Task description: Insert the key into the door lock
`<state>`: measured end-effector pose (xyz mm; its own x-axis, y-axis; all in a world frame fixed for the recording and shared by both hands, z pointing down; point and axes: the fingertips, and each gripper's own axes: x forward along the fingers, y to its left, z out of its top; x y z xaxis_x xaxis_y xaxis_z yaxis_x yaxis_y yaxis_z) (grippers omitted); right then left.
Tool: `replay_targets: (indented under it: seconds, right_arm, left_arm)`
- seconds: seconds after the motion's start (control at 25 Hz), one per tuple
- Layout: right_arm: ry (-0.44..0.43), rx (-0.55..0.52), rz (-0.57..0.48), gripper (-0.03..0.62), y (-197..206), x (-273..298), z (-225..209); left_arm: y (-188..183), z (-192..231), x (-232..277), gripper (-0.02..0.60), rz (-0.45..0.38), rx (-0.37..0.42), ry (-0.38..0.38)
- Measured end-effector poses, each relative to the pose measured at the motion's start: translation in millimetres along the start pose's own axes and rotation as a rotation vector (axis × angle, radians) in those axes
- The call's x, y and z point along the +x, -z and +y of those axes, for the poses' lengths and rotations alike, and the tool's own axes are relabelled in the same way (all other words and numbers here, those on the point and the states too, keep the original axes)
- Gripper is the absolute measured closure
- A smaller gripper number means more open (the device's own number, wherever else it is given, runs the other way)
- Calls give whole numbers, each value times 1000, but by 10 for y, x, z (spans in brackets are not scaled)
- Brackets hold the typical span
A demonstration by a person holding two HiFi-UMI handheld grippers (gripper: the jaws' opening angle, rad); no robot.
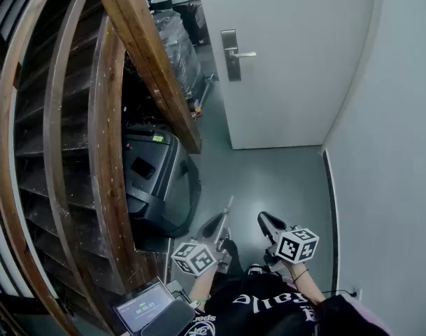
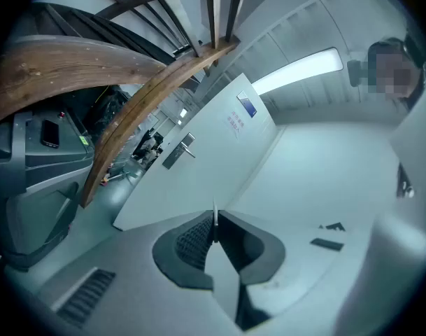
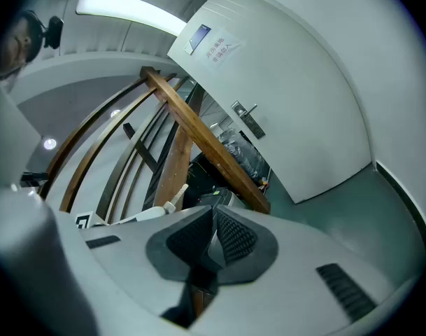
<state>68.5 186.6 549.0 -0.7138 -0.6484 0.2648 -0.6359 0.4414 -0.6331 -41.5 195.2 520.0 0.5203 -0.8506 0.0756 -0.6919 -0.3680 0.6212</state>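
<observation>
The white door (image 1: 289,75) stands shut at the far end of the grey floor, with a metal lock plate and lever handle (image 1: 232,54) on its left side. My left gripper (image 1: 227,208) is low and well short of the door, shut on a thin metal key (image 2: 214,210) that pokes up edge-on from between its pads. The handle (image 2: 182,148) shows far off, up and left of the key. My right gripper (image 1: 264,218) hovers beside the left one, shut with nothing between its pads (image 3: 230,233); the handle (image 3: 249,120) is distant in that view too.
A curved wooden staircase (image 1: 108,103) with a sloping stringer beam (image 1: 153,54) fills the left. A dark grey machine (image 1: 157,177) sits under it, with plastic-wrapped goods (image 1: 178,44) behind. A pale wall (image 1: 394,152) closes the right. A small screen (image 1: 144,305) sits near my body.
</observation>
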Motion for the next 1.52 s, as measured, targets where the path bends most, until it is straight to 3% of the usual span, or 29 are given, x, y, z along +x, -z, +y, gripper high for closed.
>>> replay_targets:
  seconds: [0.32,0.8,1.2,1.52]
  right_arm:
    - [36,13,-30,563,-500,897,-318]
    - [99,35,-143,563,-1671,2620,-513]
    - [202,76,-166,563,-2109,2886,-1102]
    - [168,36,-116,563,-2852,3182,-1746]
  left_arm:
    - [-564,692,766,558,16,11,33]
    - [-1864,1795,2022,558,86,46,136]
    - [-2148,2204,3112,558,99,-88,156]
    - [-2322,2286,4232,558,3,-310,159]
